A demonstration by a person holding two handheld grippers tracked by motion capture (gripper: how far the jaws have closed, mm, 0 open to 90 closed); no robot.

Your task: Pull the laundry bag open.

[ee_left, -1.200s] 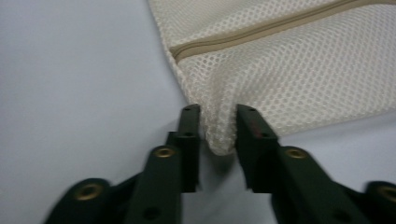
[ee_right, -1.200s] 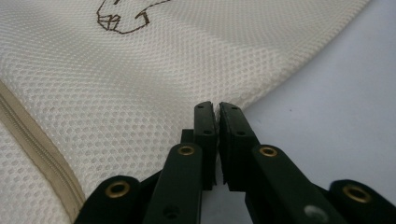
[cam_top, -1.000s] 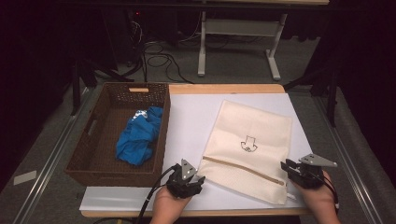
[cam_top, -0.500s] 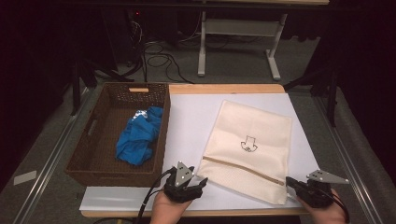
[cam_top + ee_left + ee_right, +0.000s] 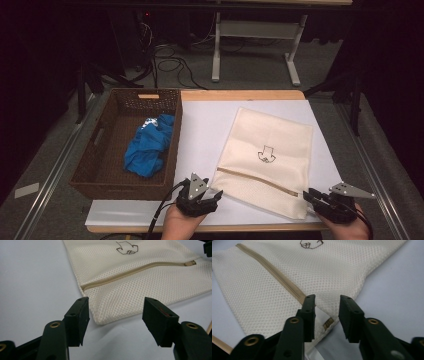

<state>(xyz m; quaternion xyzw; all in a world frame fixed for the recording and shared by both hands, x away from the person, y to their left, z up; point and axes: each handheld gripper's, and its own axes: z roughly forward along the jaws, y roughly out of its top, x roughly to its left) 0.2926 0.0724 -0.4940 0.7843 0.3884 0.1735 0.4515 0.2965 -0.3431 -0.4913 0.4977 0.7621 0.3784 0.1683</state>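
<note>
Two handheld grippers at the near corners of a cream mesh zip bag

The mesh laundry bag [image 5: 267, 160] lies flat at centre-right of the frame. At lower centre, the left gripper [image 5: 216, 197] stands well open around its corner, gripping nothing. At lower right, the right gripper [image 5: 306, 194] has just been opening; its narrowly parted jaws straddle the zipper-end corner, pads clear.

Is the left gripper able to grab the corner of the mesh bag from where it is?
Probably yes. The left gripper has its jaws open, and the near corner of the mesh bag lies flat on the white sheet just ahead of them, with nothing in between.
</note>
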